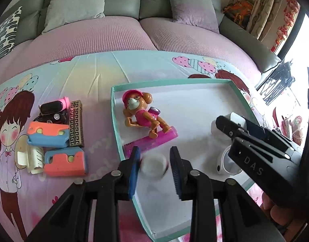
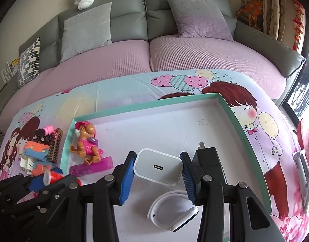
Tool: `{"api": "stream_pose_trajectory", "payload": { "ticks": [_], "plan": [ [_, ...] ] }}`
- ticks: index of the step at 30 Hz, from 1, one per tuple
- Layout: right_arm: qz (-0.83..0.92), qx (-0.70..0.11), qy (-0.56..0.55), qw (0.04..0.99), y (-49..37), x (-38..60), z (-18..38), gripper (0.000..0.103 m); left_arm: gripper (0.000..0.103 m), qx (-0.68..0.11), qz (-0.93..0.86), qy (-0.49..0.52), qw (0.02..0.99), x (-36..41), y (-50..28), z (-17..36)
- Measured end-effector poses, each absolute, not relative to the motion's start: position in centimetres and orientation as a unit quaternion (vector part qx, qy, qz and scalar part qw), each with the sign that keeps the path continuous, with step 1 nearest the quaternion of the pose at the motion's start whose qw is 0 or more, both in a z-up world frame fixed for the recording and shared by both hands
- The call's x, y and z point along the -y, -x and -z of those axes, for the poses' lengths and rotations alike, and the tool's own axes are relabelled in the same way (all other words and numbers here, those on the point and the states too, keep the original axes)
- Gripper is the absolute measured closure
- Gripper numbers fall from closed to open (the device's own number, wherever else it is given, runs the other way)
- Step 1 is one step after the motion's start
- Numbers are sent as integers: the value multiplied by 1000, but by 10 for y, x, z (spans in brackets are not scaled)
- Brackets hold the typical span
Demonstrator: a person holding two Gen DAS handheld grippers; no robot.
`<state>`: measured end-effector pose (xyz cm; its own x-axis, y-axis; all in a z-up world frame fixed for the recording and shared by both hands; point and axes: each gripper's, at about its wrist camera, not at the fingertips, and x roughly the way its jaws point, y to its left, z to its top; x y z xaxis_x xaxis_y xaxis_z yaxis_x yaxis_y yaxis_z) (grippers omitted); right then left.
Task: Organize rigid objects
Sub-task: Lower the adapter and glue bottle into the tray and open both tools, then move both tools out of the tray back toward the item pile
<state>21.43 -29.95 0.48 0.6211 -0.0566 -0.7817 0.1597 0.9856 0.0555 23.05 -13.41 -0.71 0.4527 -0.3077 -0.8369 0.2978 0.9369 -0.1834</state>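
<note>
A shallow teal-rimmed white tray point(image 1: 114, 109) point(image 2: 225, 104) lies on a cartoon-print cloth. In it lie a brown toy dog in pink point(image 1: 140, 113) point(image 2: 85, 143), a magenta bar point(image 1: 154, 139) point(image 2: 92, 166), a white charger point(image 2: 158, 166), a black plug point(image 2: 207, 157) and a white wristband point(image 2: 172, 211). My left gripper point(image 1: 154, 166) holds a blurred small white round thing with a red rim point(image 1: 153, 166) over the tray's left edge. My right gripper point(image 2: 157, 173) has its pads against the charger's sides.
Left of the tray lies a pile: two orange-and-blue blocks point(image 1: 47, 134) point(image 1: 65, 161), a gold patterned box point(image 1: 75, 126), a black toy car point(image 1: 51, 117), a pink-capped black item point(image 1: 55, 104) and a cream hair claw point(image 1: 29, 159). A grey sofa with cushions point(image 2: 87, 28) stands behind.
</note>
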Motion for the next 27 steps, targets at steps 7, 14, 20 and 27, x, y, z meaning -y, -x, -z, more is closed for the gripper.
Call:
{"api": "stream_pose_trajectory", "payload": {
  "ticks": [7, 14, 20, 27],
  "plan": [
    [66, -416, -57, 905, -211, 300, -12, 49, 43, -478, 174, 8, 861, 130, -228, -4],
    [70, -399, -54, 912, -208, 302, -23, 49, 30, -453, 159, 6, 877, 124, -224, -20],
    [67, -393, -52, 916, -208, 301, -25, 37, 27, -444, 132, 15, 886, 114, -228, -21],
    [69, -388, -53, 918, -208, 301, -23, 14, 27, -448, 93, 37, 888, 97, -234, -17]
  ]
}}
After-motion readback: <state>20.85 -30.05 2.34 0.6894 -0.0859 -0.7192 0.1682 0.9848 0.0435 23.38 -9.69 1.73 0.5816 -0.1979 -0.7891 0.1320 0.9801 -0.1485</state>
